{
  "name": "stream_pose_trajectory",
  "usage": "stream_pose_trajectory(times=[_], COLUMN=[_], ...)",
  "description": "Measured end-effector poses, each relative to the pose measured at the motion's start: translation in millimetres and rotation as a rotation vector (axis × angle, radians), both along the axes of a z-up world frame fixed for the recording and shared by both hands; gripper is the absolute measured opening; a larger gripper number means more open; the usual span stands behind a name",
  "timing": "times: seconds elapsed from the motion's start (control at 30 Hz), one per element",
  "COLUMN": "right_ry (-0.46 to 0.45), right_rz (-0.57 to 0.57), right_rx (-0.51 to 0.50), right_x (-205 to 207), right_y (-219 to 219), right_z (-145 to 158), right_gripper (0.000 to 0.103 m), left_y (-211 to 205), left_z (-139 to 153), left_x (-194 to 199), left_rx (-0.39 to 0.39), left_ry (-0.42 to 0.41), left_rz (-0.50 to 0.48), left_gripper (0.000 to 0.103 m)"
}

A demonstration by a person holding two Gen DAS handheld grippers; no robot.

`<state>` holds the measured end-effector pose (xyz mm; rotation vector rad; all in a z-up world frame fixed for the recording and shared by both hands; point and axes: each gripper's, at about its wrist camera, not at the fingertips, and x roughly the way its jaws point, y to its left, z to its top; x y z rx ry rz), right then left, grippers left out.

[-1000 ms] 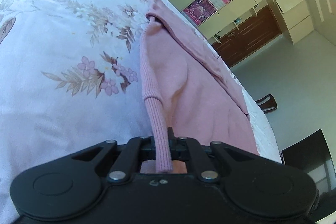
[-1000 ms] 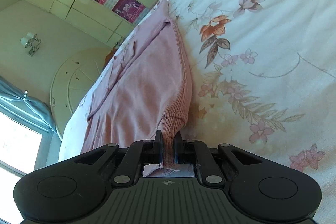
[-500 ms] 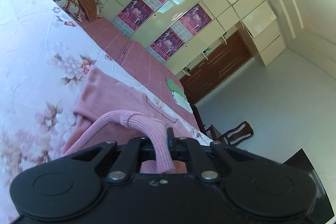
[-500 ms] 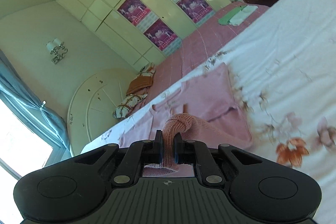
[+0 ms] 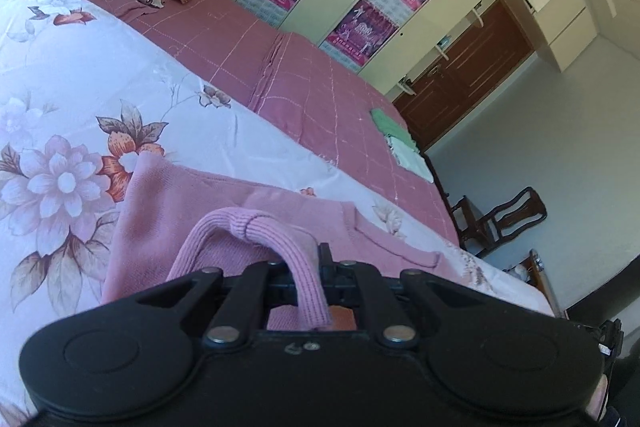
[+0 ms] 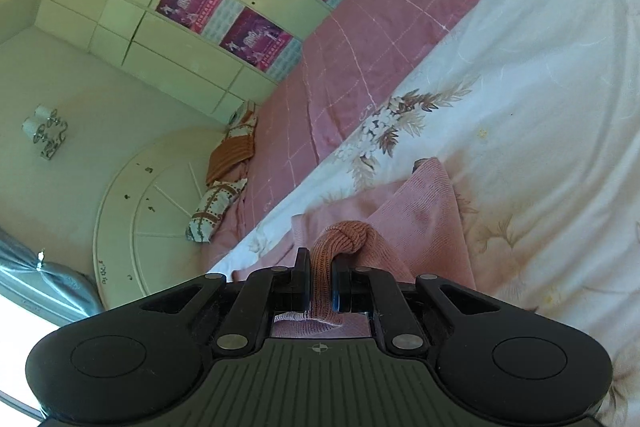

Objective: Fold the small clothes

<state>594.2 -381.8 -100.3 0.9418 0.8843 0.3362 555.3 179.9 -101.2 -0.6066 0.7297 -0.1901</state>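
Both jaws clamped on ribbed hem of the pink sweater (image 5: 168, 227) lying on the floral sheet (image 5: 80, 87) — left gripper (image 5: 308, 267), right gripper (image 6: 320, 267): I'd keep them level, lay hem square onto the shoulders before letting go.

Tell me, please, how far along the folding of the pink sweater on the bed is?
Midway. Done: the pink sweater lies spread on the floral sheet. In hand: the left gripper and right gripper are each shut on a ribbed edge lifted over the body. Left: lay those edges down, release, finish folding.
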Motion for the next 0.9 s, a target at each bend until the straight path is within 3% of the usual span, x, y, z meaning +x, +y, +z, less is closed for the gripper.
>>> stream_pose_trajectory(times=[0.1, 0.17, 0.2, 0.27, 0.3, 0.33, 0.37, 0.4, 0.43, 0.5, 0.63, 0.7, 0.8, 0.87, 0.9], right_ry=[0.024, 0.024, 0.023, -0.001, -0.017, -0.045, -0.083, -0.106, -0.144, -0.194, -0.242, -0.267, -0.277, -0.279, -0.272], right_rz=[0.023, 0.028, 0.028, 0.032, 0.026, 0.009, -0.010, -0.046, -0.064, -0.019, 0.147, 0.226, 0.285, 0.326, 0.357], right_rx=[-0.037, -0.025, -0.021, -0.013, -0.018, -0.023, -0.019, -0.051, -0.085, -0.141, -0.363, -0.488, -0.585, -0.602, -0.599], right_x=[24, 34, 37, 40, 39, 36, 32, 27, 23, 21, 24, 23, 27, 29, 32], right_y=[5, 5, 4, 2, 1, -2, -6, -8, -10, -8, 20, 41, 59, 68, 70], right_z=[-26, -39, -43, -46, -45, -41, -36, -28, -22, -11, -4, -7, -17, -24, -27], right_gripper=[0.009, 0.009, 0.009, 0.014, 0.029, 0.049, 0.061, 0.081, 0.081, 0.080, 0.060, 0.060, 0.060, 0.044, 0.013], left_y=[1, 2, 3, 6, 8, 11, 14, 15, 14, 8, -5, -10, -17, -21, -23], left_z=[-17, -21, -20, -12, -7, -2, 1, 3, 4, 4, -5, -12, -16, -16, -18], left_x=[15, 21, 23, 25, 21, 17, 16, 18, 20, 26, 43, 48, 48, 45, 43], left_rx=[-0.009, -0.020, -0.013, 0.017, 0.035, 0.047, 0.052, 0.069, 0.108, 0.196, 0.364, 0.415, 0.480, 0.486, 0.503], left_ry=[0.022, 0.001, -0.007, -0.041, -0.081, -0.120, -0.133, -0.121, -0.104, -0.077, -0.018, 0.001, -0.013, -0.031, -0.037], left_rz=[0.001, -0.007, -0.007, 0.022, 0.051, 0.064, 0.046, 0.026, 0.001, -0.054, -0.143, -0.178, -0.196, -0.210, -0.215], left_gripper=[0.005, 0.011, 0.020, 0.060, 0.083, 0.082, 0.076, 0.065, 0.058, 0.056, 0.057, 0.058, 0.056, 0.039, 0.031])
